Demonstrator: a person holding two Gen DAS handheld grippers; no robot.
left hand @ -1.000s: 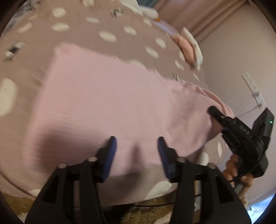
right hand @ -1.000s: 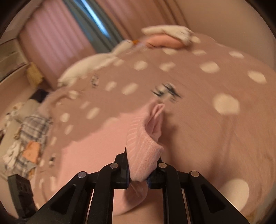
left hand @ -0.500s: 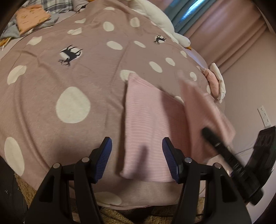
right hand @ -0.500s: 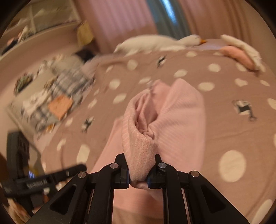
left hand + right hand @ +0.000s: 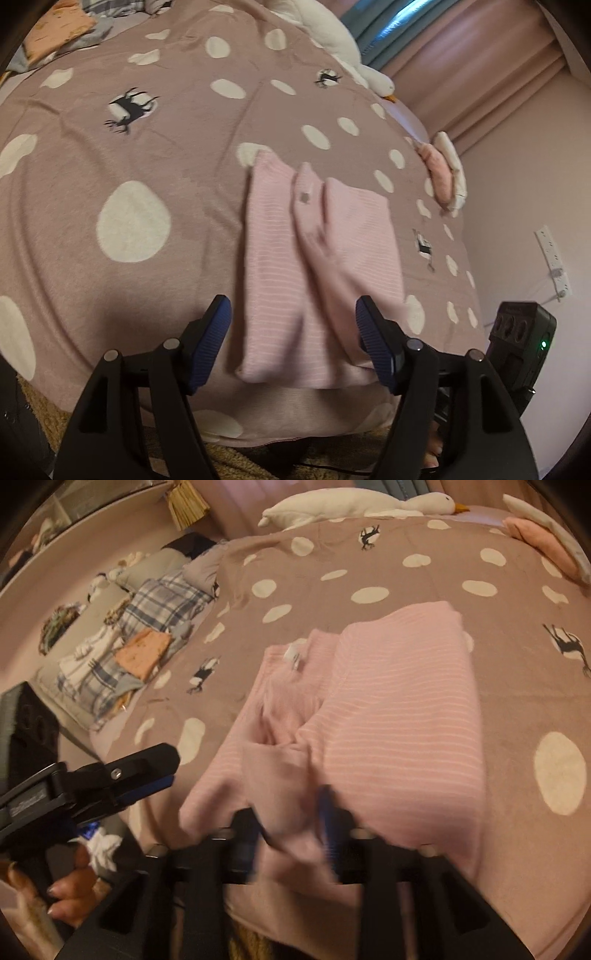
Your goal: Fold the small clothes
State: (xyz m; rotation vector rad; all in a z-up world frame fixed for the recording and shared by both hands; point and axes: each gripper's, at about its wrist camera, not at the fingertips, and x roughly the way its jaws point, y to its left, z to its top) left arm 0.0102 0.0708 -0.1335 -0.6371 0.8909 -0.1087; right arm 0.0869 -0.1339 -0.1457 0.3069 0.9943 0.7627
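A pink striped garment [image 5: 317, 266] lies on the spotted bedspread [image 5: 110, 155], its right part folded over the middle. It also shows in the right wrist view [image 5: 388, 716]. My left gripper [image 5: 293, 332] is open and empty, hovering just over the garment's near edge. My right gripper [image 5: 291, 834] is blurred at the garment's near edge, its jaws a little apart with a fold of pink cloth lying between them. The left gripper also shows at the left of the right wrist view [image 5: 122, 779].
A white goose plush [image 5: 354, 506] lies at the far edge of the bed. A pink and white cushion [image 5: 443, 173] sits at the far right. Plaid bedding and an orange cloth [image 5: 144, 653] lie to the left. A wall socket strip [image 5: 554, 258] is on the right.
My right gripper carried the garment's side across and laid it over the middle, then its jaws parted. The left gripper stayed open and drew back a little.
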